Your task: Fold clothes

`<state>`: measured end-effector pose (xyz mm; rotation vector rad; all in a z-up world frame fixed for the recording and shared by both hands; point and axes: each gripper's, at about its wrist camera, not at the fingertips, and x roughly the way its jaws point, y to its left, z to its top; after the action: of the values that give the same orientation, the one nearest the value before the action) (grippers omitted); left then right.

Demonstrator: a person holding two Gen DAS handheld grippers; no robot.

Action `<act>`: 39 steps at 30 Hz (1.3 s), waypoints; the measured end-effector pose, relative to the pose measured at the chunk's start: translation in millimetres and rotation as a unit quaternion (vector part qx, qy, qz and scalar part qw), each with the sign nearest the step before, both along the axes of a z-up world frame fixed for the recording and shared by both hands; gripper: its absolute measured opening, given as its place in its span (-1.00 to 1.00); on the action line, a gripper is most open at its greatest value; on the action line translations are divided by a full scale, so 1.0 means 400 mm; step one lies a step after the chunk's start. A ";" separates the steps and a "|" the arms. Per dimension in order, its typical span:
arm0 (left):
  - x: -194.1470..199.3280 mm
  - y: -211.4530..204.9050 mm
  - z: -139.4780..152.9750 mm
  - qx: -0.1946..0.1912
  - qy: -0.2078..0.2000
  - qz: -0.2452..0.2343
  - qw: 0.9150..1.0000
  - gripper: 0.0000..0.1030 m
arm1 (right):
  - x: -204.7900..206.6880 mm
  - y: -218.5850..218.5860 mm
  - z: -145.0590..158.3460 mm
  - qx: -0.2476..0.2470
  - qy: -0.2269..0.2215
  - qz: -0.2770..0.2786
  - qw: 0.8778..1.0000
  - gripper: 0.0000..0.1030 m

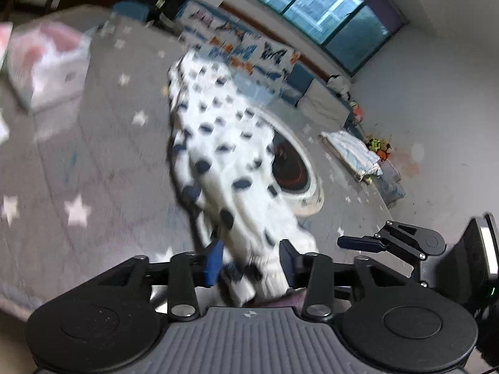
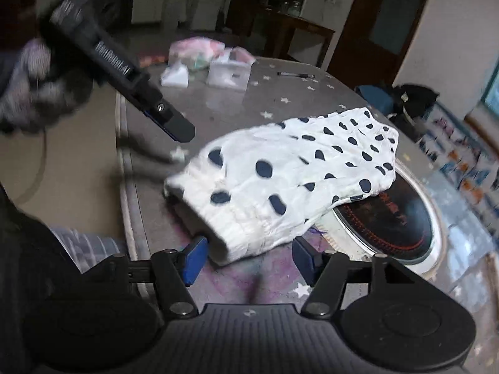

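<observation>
Tablecloth, grey w/ stars, is carrying the spotted garment at centre, inset burner at 3 o'clock; left gripper is pinching its hem, right gripper is gaping wide beside it.

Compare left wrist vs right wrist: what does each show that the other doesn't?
Left wrist only: the window, a folded light-blue cloth at the table's far edge, and the left gripper with cloth bunched between its fingers.
Right wrist only: a pen and the open right gripper.
Both: the polka-dot garment, the star-print table cover and the round cooktop.
</observation>
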<state>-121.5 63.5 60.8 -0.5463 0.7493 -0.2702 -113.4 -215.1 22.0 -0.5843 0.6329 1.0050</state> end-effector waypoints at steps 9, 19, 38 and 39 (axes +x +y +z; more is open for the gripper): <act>0.123 -0.066 0.031 -0.011 -0.053 -0.023 0.998 0.18 | 0.163 0.028 -0.014 0.105 0.102 -0.069 0.987 0.13; 0.211 -0.027 -0.092 -0.024 0.032 0.000 0.999 -0.44 | 0.207 0.027 -0.113 0.098 0.169 -0.088 0.977 0.10; 0.262 -0.005 -0.059 -0.003 0.013 -0.004 1.000 -0.02 | 0.446 0.070 -0.049 0.124 0.127 -0.119 0.977 0.13; 0.267 -0.002 -0.067 -0.001 0.019 -0.002 1.000 -0.02 | 0.463 0.077 -0.055 0.125 0.129 -0.121 0.976 0.13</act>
<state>-14.8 62.6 33.8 -0.5529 0.7863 -0.2645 71.6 -184.5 -0.1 -0.1496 0.7729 0.9188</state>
